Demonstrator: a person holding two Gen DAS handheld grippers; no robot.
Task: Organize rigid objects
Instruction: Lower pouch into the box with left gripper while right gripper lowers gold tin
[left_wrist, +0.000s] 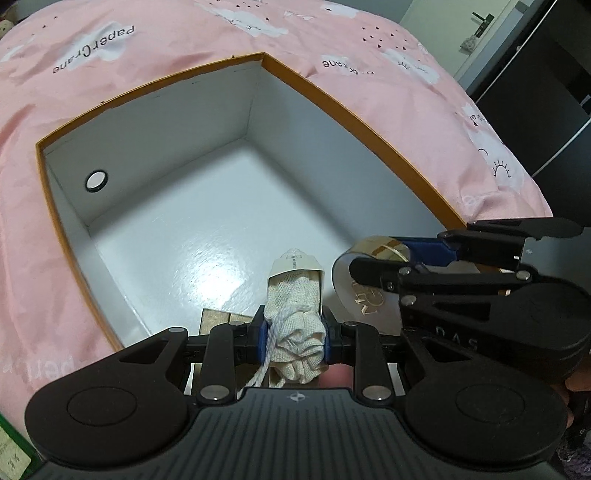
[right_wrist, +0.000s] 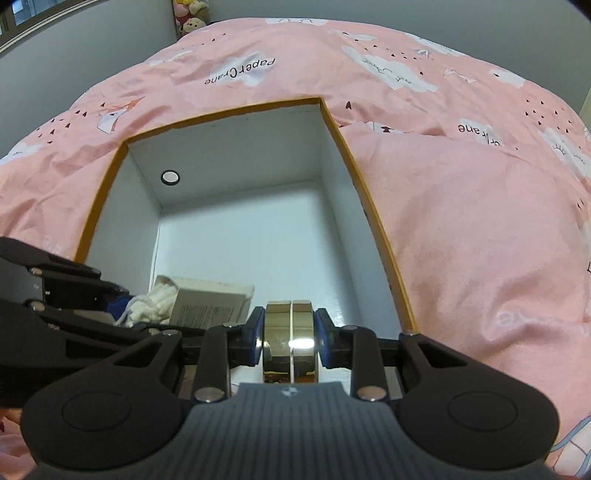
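Left gripper (left_wrist: 294, 341), nearest in the left wrist view: jaws drawn in narrow on the gathered neck of a small cream cloth drawstring pouch with a white cord and a printed paper sleeve (left_wrist: 295, 295). The pouch's long axis runs straight ahead, along the fingers, sleeve end pointing into the box. It hangs over the near end of the box floor; whether it touches the floor cannot be told. Pale wooden pieces (left_wrist: 218, 319) show just under the left finger, unclear what they are.

Right gripper (right_wrist: 289, 338), nearest in the right wrist view: jaws clamped on the flat faces of a shiny gold round metal tin with a seam round its middle (right_wrist: 289, 341), held on edge, seam running fore and aft. In the left wrist view the same tin (left_wrist: 364, 273) sits just right of the pouch, close but apart.

Beyond both: orange-rimmed rectangular cardboard box with white inside (left_wrist: 332, 99), open top, round hole in its left wall. Floor ahead of both loads is bare and glossy, right up to the far wall. Box lies on a pink printed bedspread with white clouds (right_wrist: 461, 221).

Judgement: both items go forward and down. The two grippers are about level; the left has the freer lane toward the left wall, the right toward the right wall. Risk: the grippers crowd each other at the near end.
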